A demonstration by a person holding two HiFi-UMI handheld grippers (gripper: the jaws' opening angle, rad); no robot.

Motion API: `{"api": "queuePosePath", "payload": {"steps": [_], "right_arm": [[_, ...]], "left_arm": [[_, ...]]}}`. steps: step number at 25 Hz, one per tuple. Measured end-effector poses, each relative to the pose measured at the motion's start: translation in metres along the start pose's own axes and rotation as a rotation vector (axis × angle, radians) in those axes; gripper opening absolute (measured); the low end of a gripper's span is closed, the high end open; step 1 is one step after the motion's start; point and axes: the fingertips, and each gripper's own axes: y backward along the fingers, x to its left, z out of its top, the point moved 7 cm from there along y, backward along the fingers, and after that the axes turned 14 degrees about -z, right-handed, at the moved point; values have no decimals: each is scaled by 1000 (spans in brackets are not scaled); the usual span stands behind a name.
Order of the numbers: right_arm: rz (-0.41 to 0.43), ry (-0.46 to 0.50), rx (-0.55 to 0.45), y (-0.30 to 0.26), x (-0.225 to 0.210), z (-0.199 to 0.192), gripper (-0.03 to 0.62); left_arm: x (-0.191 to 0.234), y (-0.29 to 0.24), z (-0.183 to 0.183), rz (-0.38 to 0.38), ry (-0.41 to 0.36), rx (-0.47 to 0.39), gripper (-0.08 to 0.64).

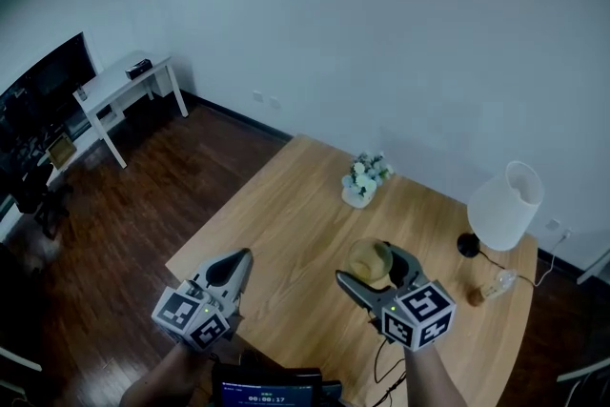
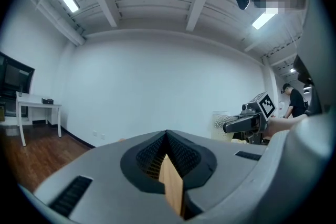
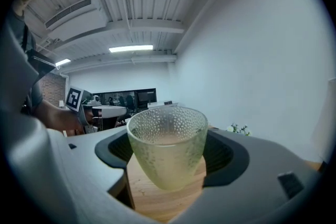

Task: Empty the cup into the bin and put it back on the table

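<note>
Cup (image 3: 167,144) first: where does it stand?

Between the fingers of the right gripper (image 1: 372,274), over the wooden desk (image 1: 286,224), at about five o'clock from the little bunch of flowers (image 1: 364,178). The lamp (image 1: 505,205) is off at two o'clock from it. Both fingers lie against its pebbled sides, so I read it as clamped. Whether its base touches the desk I cannot tell.

And the other hand?

The left gripper (image 1: 238,262) hangs at the cup's nine o'clock, well apart from it, fingers pressed together with nothing between them.

So which step is this?

The grasp, I judge: the cup is upright and no tipping has begun, though it could as well be the moment of setting it back down. There is a tan tinge inside, but whether that is contents or the desk seen through the glass, I cannot say.

What does the next move call for?

If it is the grasp, a lift straight up with the cup level so nothing spills early, then a carry to the bin — which no view shows, so it has to be found off the desk first. Only there should the wrist roll the rim downward.
</note>
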Motion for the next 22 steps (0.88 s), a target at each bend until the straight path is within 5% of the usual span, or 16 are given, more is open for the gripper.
{"api": "queuePosePath", "payload": {"steps": [22], "right_arm": [[161,116,48,-114,168,39,391]], "left_arm": [[125,160,31,171,-16,-66,-9]]}}
